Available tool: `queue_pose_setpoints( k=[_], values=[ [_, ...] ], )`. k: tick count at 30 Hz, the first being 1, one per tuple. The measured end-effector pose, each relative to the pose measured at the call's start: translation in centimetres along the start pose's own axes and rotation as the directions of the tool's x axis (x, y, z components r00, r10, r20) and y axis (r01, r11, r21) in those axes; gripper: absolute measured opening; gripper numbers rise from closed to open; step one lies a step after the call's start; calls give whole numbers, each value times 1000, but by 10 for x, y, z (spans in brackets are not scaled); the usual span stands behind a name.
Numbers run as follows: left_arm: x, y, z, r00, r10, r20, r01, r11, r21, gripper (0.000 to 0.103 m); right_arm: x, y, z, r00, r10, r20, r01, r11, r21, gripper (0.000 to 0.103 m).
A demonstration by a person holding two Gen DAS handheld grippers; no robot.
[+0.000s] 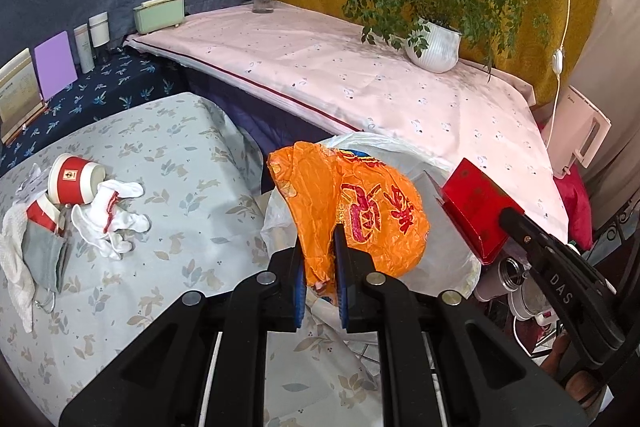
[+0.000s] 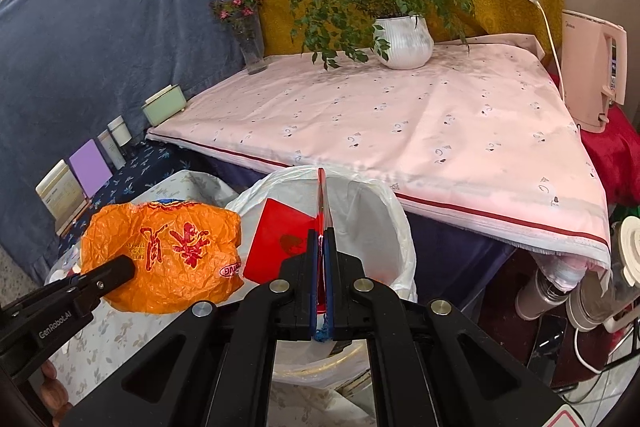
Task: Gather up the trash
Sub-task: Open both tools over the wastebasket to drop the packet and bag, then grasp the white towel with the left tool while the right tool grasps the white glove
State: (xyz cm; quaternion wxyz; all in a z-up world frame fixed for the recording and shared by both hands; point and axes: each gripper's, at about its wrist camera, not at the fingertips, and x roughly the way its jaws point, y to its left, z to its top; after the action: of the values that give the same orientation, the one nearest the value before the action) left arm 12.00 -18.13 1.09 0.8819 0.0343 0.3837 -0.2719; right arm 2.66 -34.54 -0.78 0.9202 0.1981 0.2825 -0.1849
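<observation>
Orange wrapper (image 1: 360,203) clamped in left hand-held gripper (image 1: 320,267); red box (image 2: 280,239) clamped in right hand-held gripper (image 2: 320,267).

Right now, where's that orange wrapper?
The orange wrapper is pinched in the left gripper, held over the white-bagged bin, left of the red box.

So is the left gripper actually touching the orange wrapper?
Touching. In the left wrist view the left gripper has its blue pads closed on the crumpled lower edge of the orange wrapper, which is held up over the white bag.

Both tongs (image 1: 320,255) (image 2: 320,247) clamped, tilted downward.
</observation>
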Motion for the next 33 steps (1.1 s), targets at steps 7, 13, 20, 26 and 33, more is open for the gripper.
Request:
queue_pose_setpoints(
  k=[7,13,20,26,33],
  values=[
    [16,-2,0,999,-32,-31,31,999,-26,46,6,5,0,1000,3,-1,-3,1000,-8,11],
    [11,3,-2,1000,9,6,-9,1000,-30,69,2,7,-1,1000,-3,24,3,1000,2,34],
    [2,25,-4,999,37,15,-36,996,-76,69,-3,15,-2,1000,8,30,-8,1000,0,41],
    [-15,49,-7,997,72,40,-67,992,-110,69,-6,34,-5,999,35,23,-34,999,-31,49],
    [-33,85,-16,989,136,50,-127,979,-158,70,-10,71,-14,996,87,2,-86,992,-88,51]
  ],
)
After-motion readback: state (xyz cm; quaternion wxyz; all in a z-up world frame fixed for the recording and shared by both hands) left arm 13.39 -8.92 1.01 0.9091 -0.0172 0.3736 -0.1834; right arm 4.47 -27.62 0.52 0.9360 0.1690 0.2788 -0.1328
